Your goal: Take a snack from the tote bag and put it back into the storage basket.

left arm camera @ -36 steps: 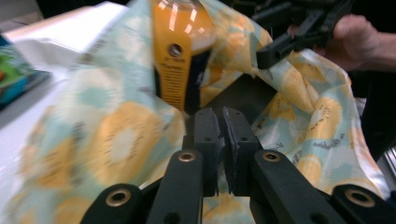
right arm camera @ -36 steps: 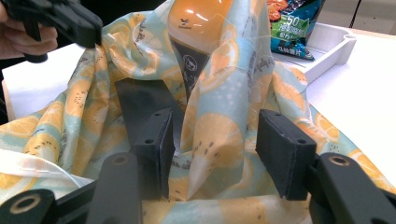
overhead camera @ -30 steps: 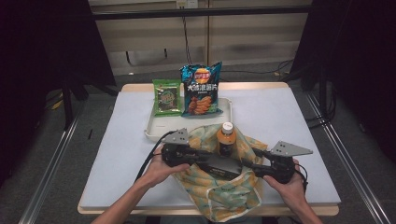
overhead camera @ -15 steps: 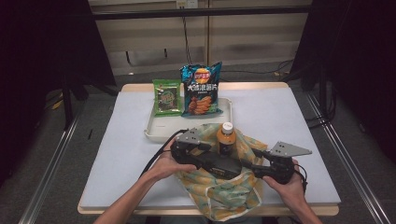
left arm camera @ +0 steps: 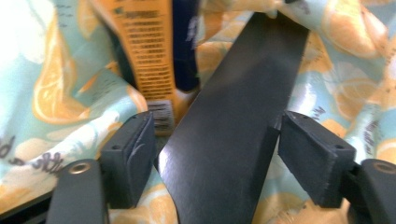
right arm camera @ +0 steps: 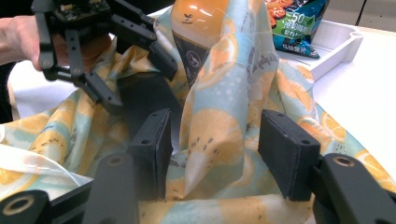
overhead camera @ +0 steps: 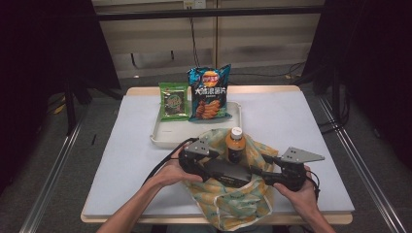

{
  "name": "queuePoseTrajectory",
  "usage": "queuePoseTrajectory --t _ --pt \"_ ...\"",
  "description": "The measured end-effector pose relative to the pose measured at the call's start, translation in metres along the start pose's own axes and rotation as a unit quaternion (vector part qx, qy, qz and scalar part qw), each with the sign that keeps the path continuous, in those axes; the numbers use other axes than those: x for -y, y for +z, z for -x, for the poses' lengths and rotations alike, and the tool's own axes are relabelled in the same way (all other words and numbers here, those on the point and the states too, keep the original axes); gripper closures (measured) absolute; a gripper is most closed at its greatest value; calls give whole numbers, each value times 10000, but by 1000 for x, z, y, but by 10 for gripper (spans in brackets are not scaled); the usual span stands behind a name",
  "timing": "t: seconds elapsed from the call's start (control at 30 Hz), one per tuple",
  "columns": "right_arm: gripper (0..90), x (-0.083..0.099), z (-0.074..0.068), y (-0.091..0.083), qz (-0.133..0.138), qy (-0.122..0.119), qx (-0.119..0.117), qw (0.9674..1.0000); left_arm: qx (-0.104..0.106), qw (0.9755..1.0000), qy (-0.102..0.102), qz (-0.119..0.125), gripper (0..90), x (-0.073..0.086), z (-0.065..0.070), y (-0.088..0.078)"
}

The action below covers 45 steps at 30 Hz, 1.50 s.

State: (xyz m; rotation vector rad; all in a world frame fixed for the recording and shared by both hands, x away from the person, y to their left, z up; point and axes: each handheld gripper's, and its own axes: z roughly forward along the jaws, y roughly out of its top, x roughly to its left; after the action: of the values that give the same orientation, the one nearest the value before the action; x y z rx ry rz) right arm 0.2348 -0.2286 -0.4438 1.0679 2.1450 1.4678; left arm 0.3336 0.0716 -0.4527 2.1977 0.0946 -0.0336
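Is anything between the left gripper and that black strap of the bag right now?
Nothing visible. In the left gripper view the black strap lies between the left gripper pads, which have just been opening and stand clear of it. The orange bottle stands beyond it in the lemon-print bag, not in the way.

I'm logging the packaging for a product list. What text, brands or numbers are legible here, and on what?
"50%": on the blue chip bag, right gripper view.
Chip bag, high view: round brand logo and large white characters, too blurred to read.
Green packet: print too small.
Orange bottle: fine print and a barcode, blurred.
Lemon-print cloth bag: dark lettering, cut off and unreadable.
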Motion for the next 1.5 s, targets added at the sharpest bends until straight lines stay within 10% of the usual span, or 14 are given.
queuePoseTrajectory --t 0.17,0.47,0.67,1.5 --pt "435 0 -1 1 2 2 -25 10000 64 9977 510 -435 347 -6 20 2" --pt "429 0 0 2 -19 -15 -37 10000 169 9976 501 -458 341 -7 21 6" --pt "424 0 -1 1 -16 -2 -28 10000 267 9991 333 35 381 -18 21 1" --pt "454 -1 -5 2 -107 -49 -233 9997 13 9940 670 -866 346 -8 26 26"
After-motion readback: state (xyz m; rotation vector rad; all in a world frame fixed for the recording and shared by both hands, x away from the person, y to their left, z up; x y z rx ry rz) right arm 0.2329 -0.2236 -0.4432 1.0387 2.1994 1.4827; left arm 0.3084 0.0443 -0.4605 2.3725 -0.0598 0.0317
